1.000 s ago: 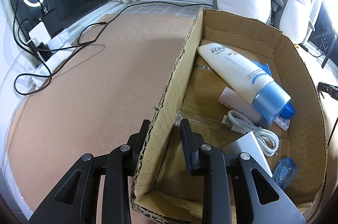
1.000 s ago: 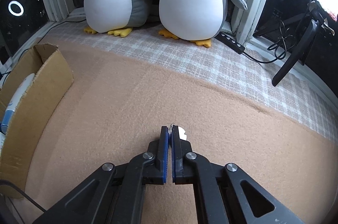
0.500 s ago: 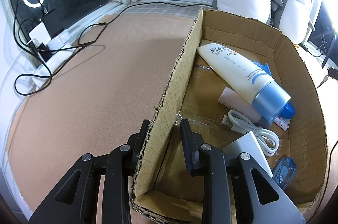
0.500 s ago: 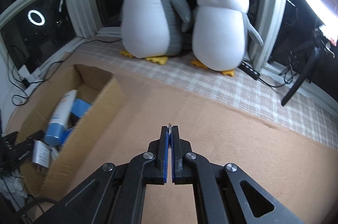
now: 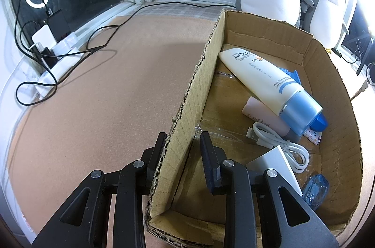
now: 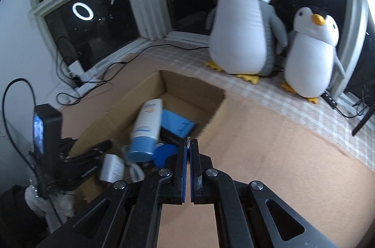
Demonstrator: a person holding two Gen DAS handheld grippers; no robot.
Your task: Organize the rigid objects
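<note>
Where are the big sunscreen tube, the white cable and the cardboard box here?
sunscreen tube (image 5: 264, 77): left wrist view, on its white body.
white cable (image 5: 284, 146): left wrist view, on the coiled loops.
cardboard box (image 5: 199, 86): left wrist view, on its left wall.

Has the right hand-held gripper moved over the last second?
Yes. The right hand-held gripper rose and swung left: the brown cardboard box now lies just ahead of its fingertips.

left gripper (image 5: 181, 142) low and level, jaws spread apart — straddling a cardboard wall (image 5: 187, 107), one finger each side. right gripper (image 6: 188, 142) held higher, tilted downward, jaws pinched nearly together on a small metal ring (image 6: 188, 138).
</note>
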